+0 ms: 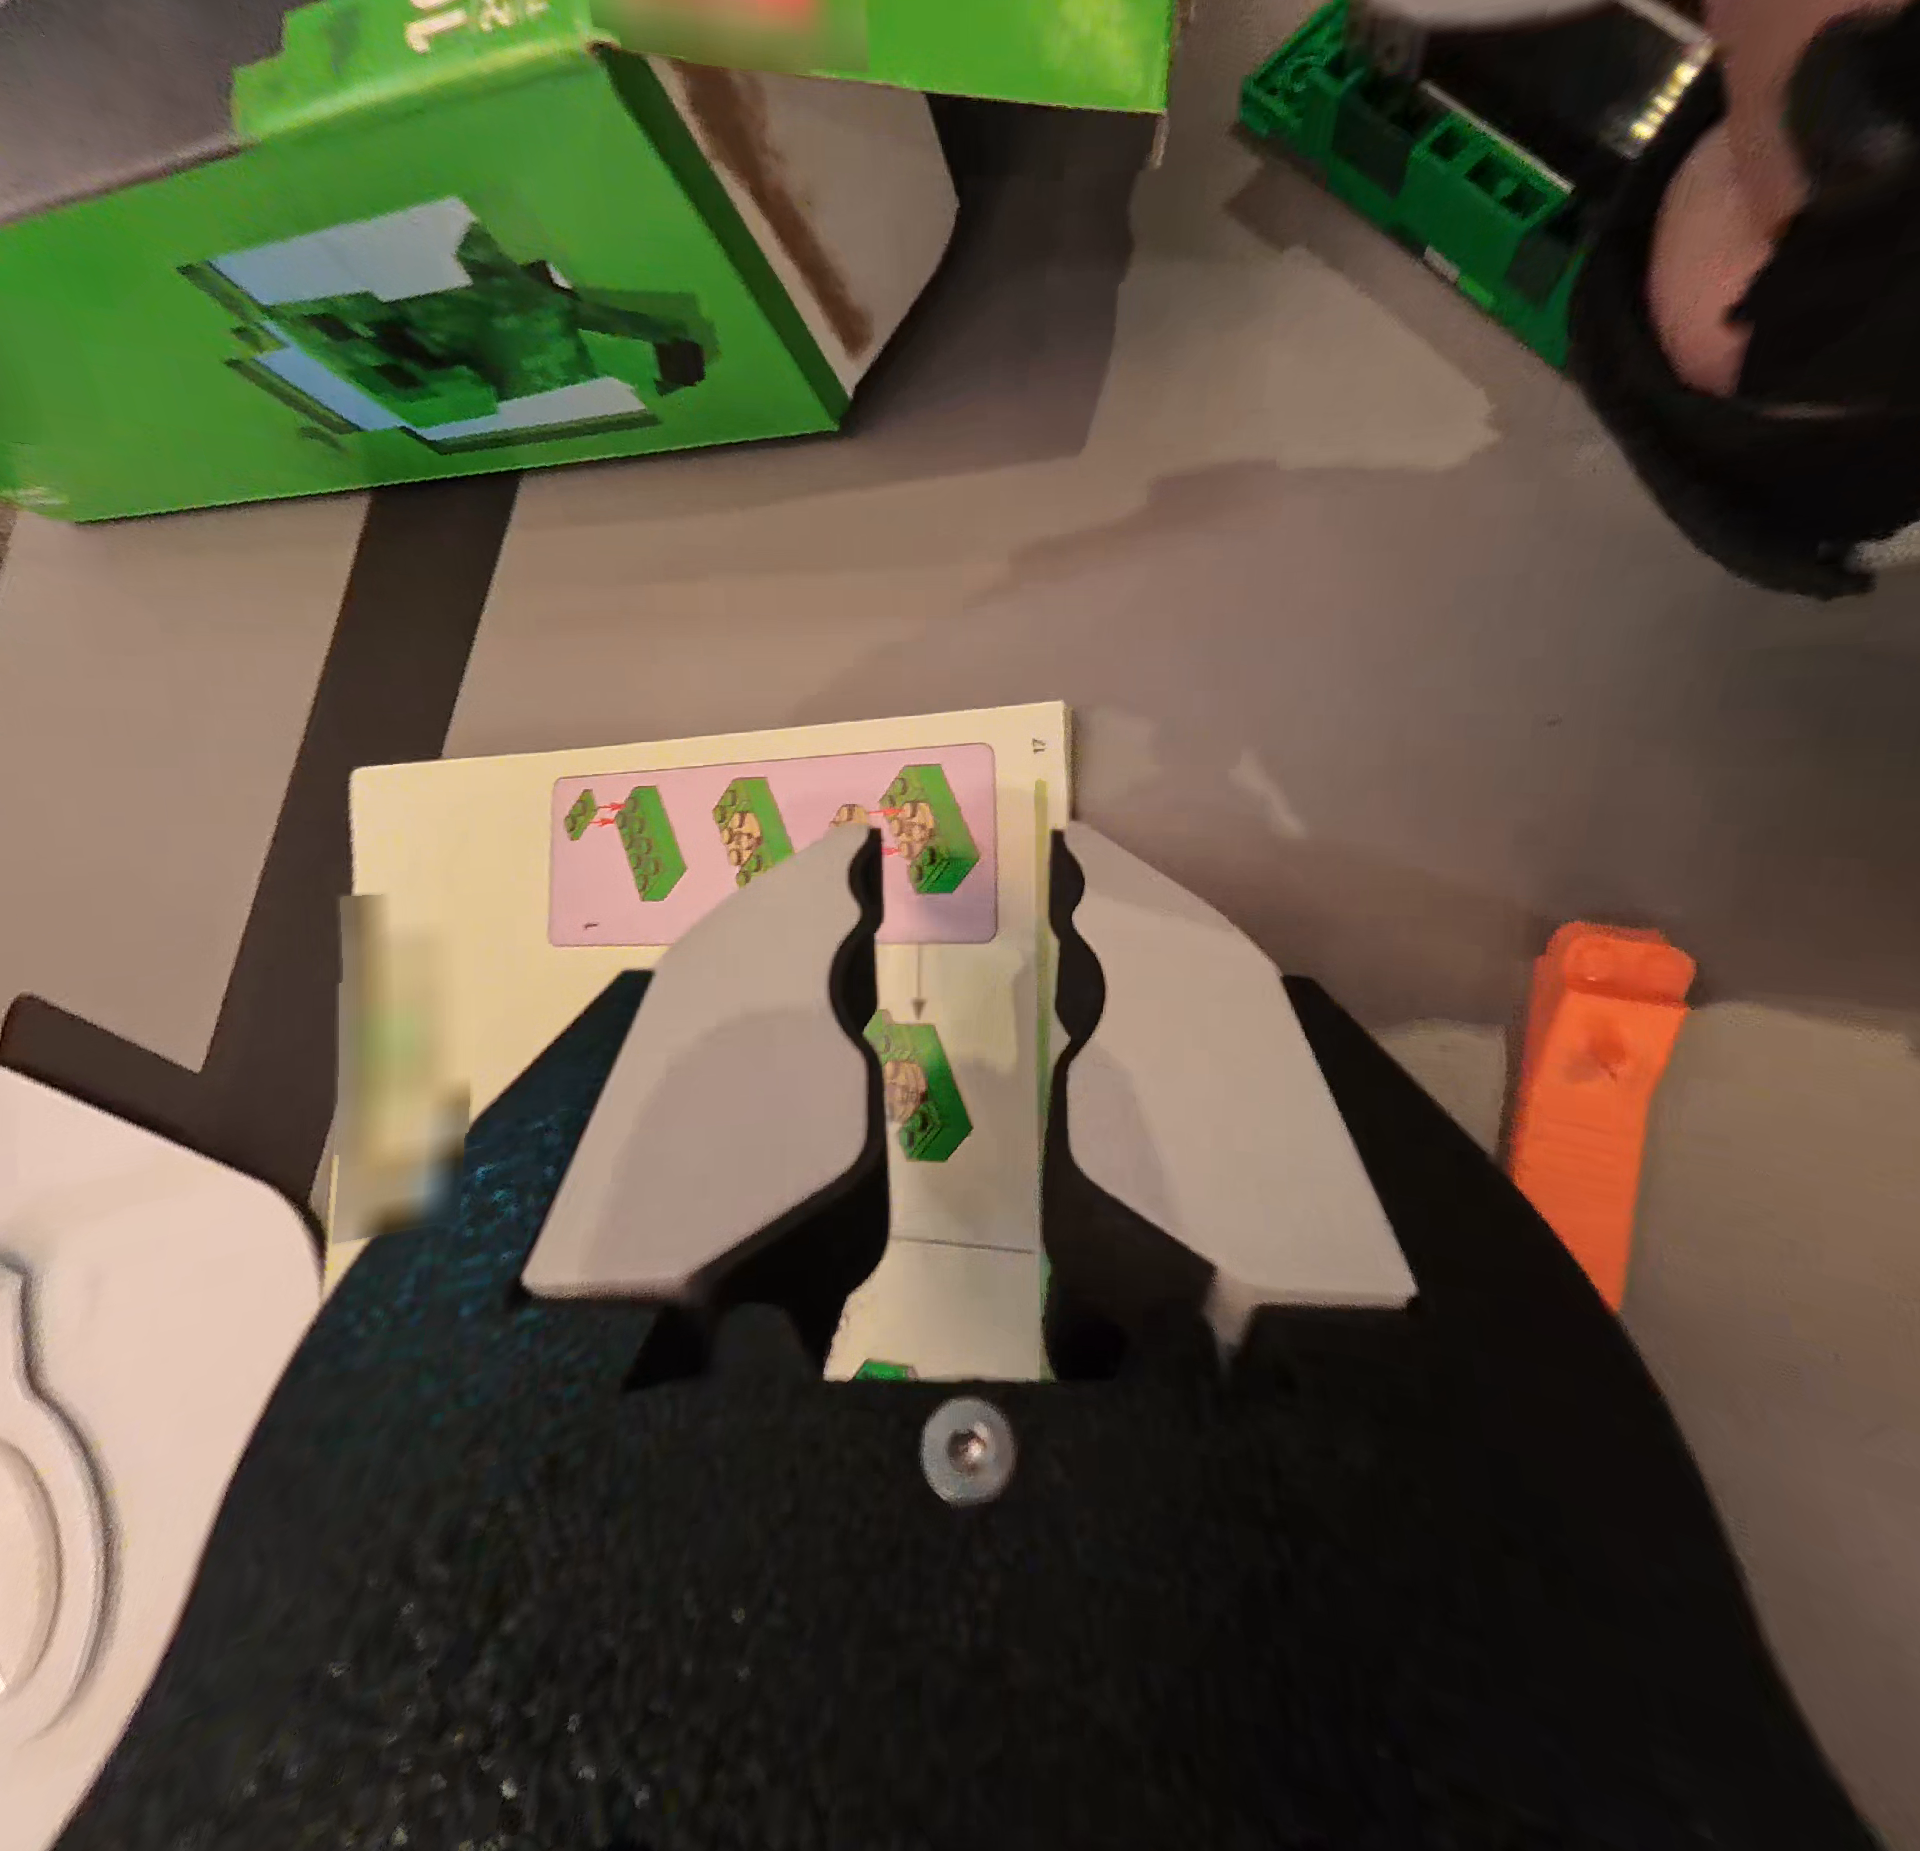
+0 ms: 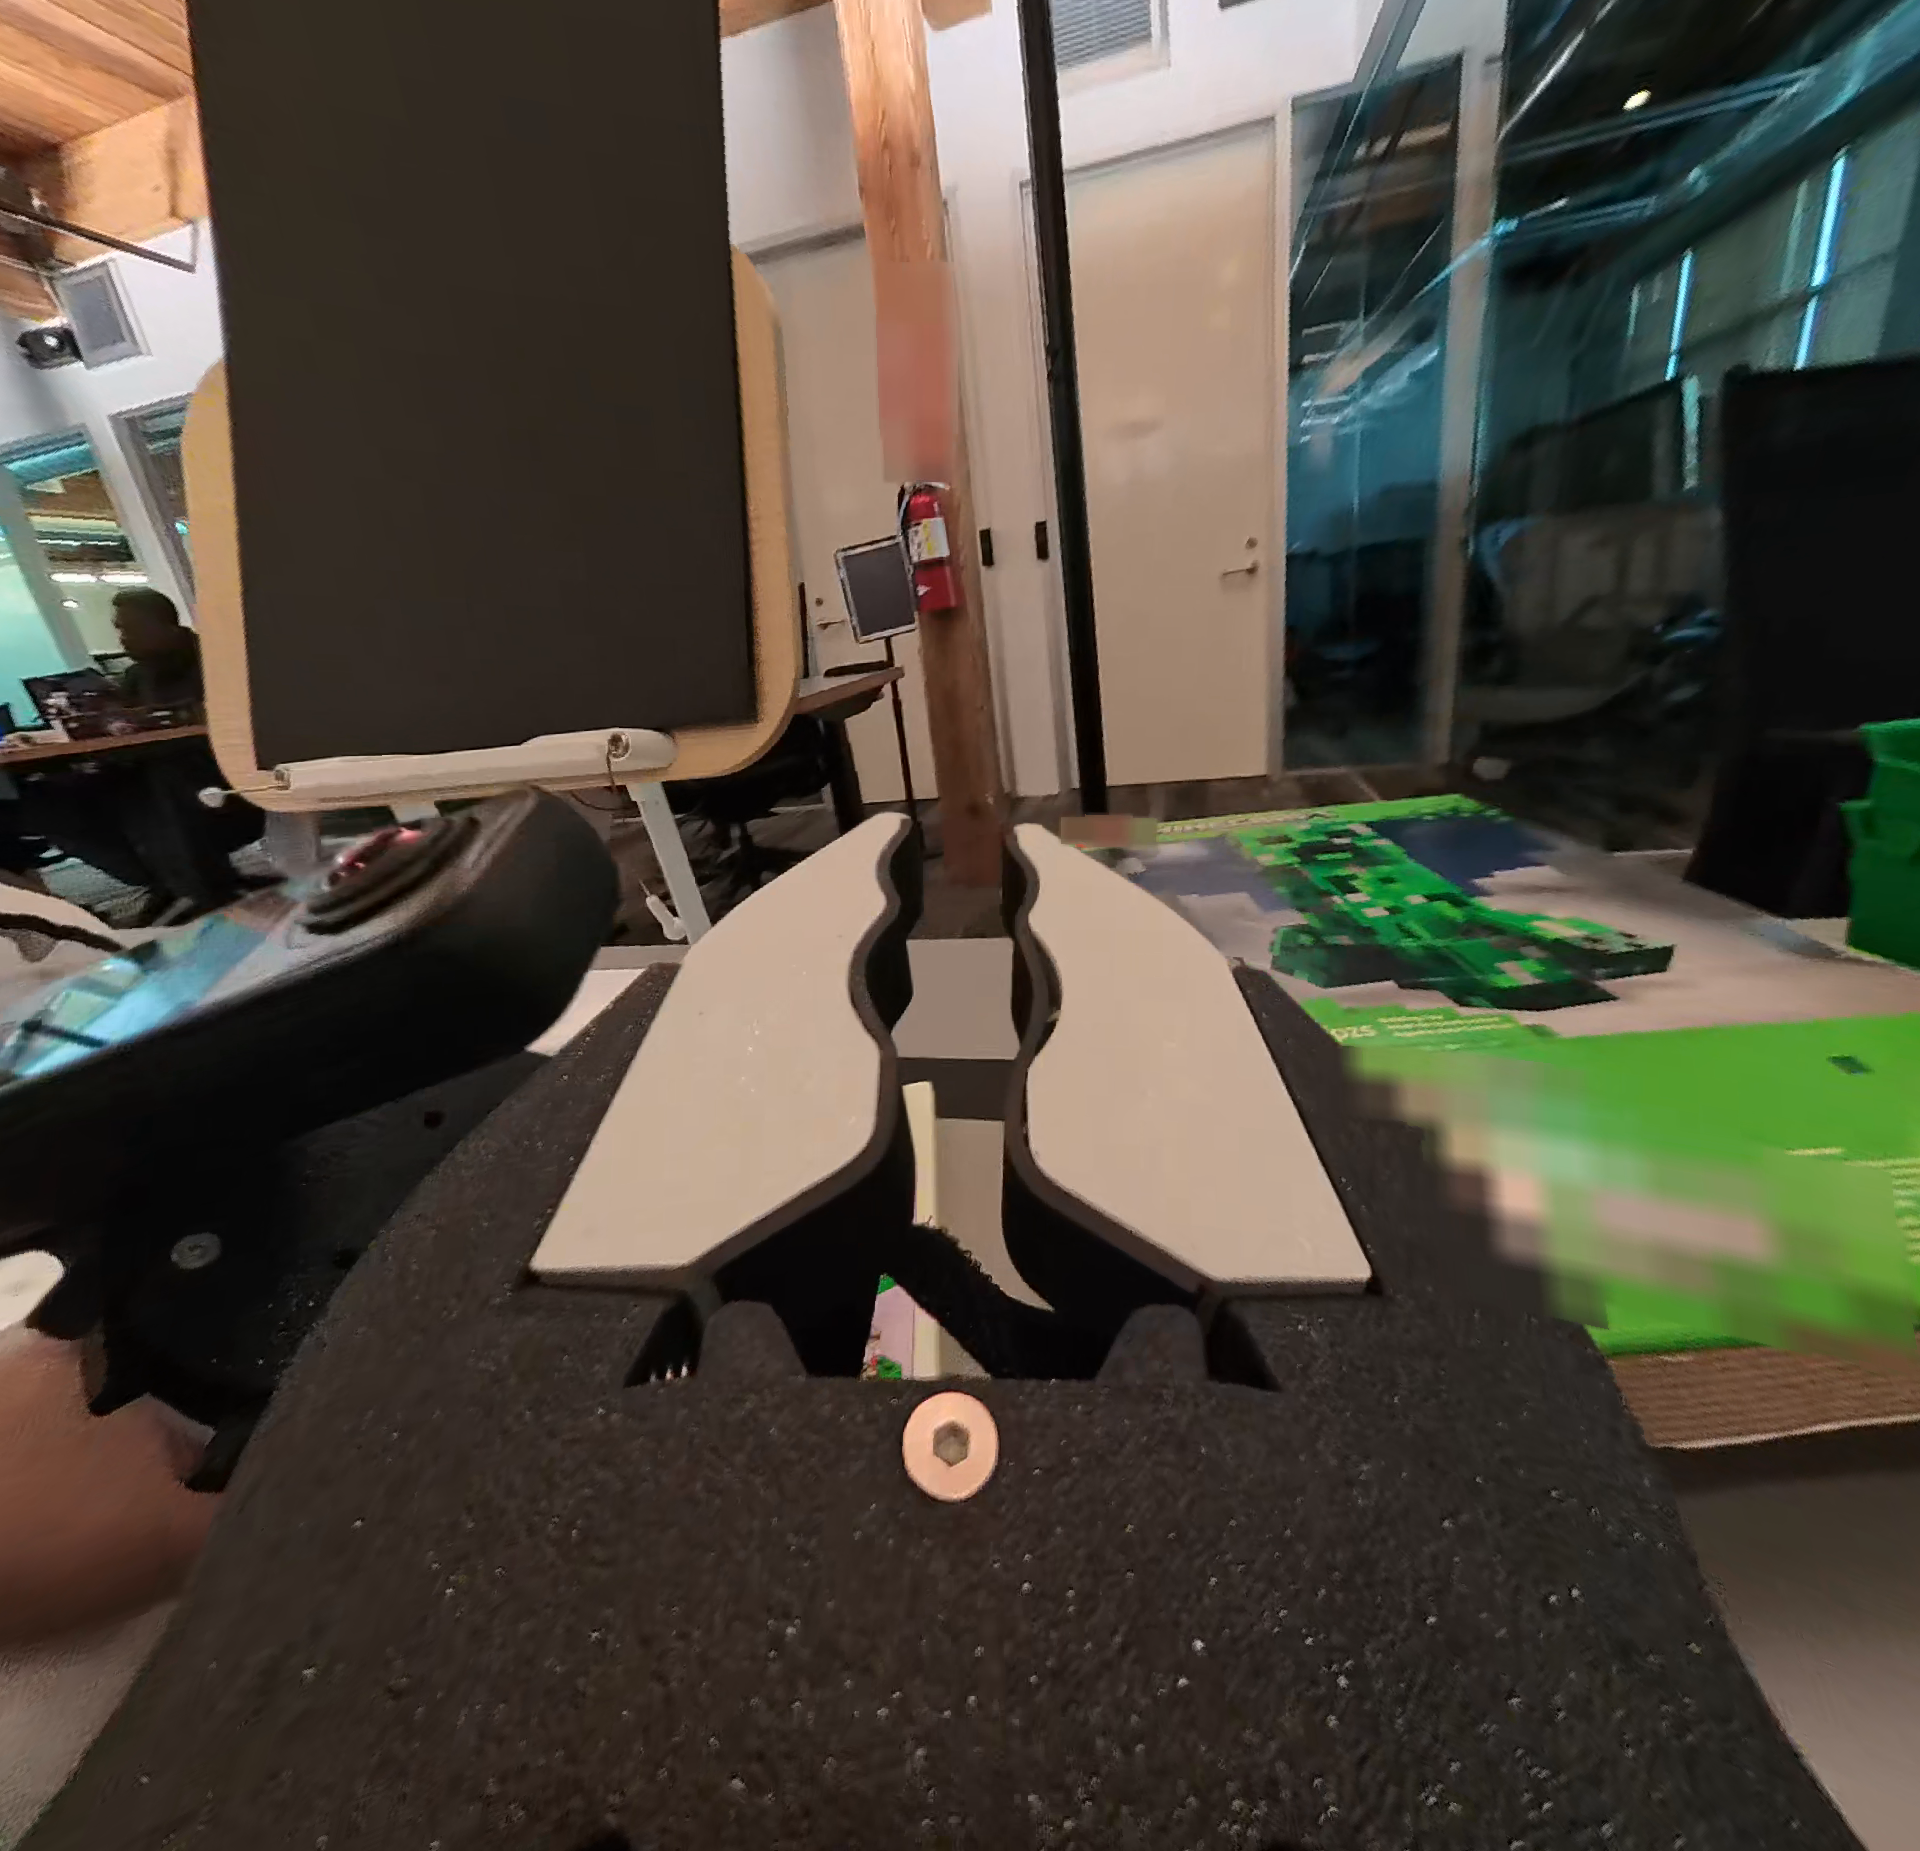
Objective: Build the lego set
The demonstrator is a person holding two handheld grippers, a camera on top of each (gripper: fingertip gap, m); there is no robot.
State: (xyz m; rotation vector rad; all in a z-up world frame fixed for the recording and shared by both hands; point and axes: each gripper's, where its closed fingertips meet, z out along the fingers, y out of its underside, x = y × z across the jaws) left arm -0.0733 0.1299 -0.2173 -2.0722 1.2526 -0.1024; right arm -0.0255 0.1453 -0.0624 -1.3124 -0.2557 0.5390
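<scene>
1. Left gripper [image 1: 964, 840]: fingers parted by a narrow gap, nothing between them. It hangs over the open instruction booklet [image 1: 727, 866], tips above the page's right edge.
2. Right gripper [image 2: 961, 845]: also slightly parted, gap narrow, holding nothing. It points level out into the room w/ the booklet edge [image 2: 920, 1157] seen below thru the gap.
3. Task items: partly built green lego piece [image 1: 1423, 154] lies on the table at the far right of the left wrist view, partly covered by a hand [image 1: 1704, 274] on a black handle. In the right wrist view some green pieces [image 2: 1886, 845] show at the far right edge; detail too blurred to tell.
4. Around: green set box [image 1: 416, 295] lies on its side, far left, well apart from the booklet. Orange brick separator [image 1: 1590, 1095] sits just right of the left gripper's body. Nothing sits between either pair of tips and the booklet.
5. Surface: grey tabletop [image 1: 1195, 606] w/ a black strip [image 1: 416, 638] running across it.
6. Room: office; wooden post [image 2: 904, 243] w/ red fire extinguisher [image 2: 930, 549], white doors [image 2: 1174, 451], glass wall at right, dark panel [image 2: 468, 347] on a stand, a person [image 2: 156, 658] seated at a desk far left.
</scene>
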